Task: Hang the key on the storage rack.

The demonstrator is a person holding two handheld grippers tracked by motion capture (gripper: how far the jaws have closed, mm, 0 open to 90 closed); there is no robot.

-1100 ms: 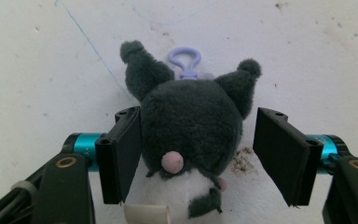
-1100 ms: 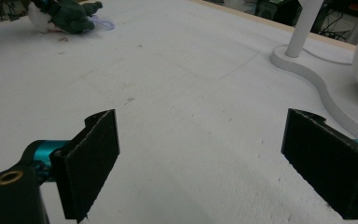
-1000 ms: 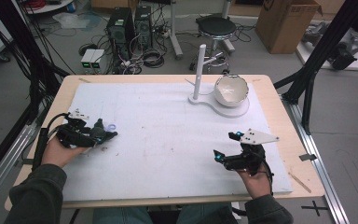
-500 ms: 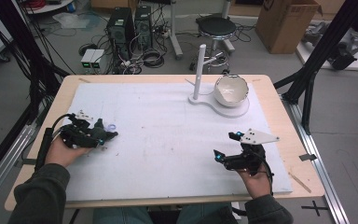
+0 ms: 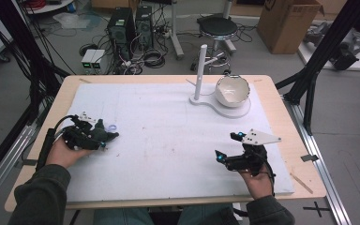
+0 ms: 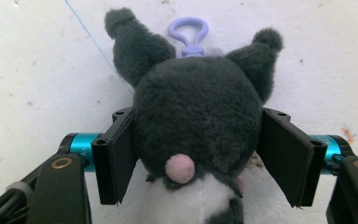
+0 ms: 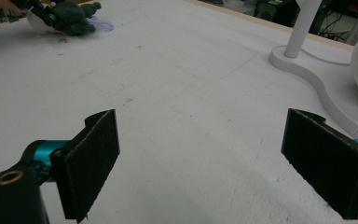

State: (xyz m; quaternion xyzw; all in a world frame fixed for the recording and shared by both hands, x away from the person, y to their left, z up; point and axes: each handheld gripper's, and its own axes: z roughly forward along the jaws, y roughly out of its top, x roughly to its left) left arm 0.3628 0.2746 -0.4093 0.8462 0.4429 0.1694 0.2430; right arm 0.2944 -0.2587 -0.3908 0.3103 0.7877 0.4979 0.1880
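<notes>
A: Bowl [image 5: 232, 91] first. It is white and sits on the round end of a white stand base [image 5: 215, 107] at the far right of the table [image 5: 286, 122], just beside a white upright post [image 5: 199, 70] on the same base.

B: Anything in it?

A: From the high view the inside looks bare, white all the way down; I can make out nothing lying in it. In the right gripper view its side shows at the right edge, too little to tell more.

B: And the plush?

A: A dark grey plush toy [image 6: 196, 112] with two ears, a pink nose and a white front lies on the white sheet [image 5: 168, 140] at the near left. A lilac clip loop [image 6: 189, 35] sticks out past its head.

B: Where is it against the tool?

A: Between the jaws of the left gripper [image 6: 200, 149]. Both black pads press the sides of its head, so that gripper is clamped on the plush toy. A hand [image 5: 63, 152] holds it low at the sheet.

B: The other one?

A: The right gripper [image 7: 205, 163] is at the near right, well apart from the toy, its jaws spread wide over bare sheet with nothing between them.
</notes>
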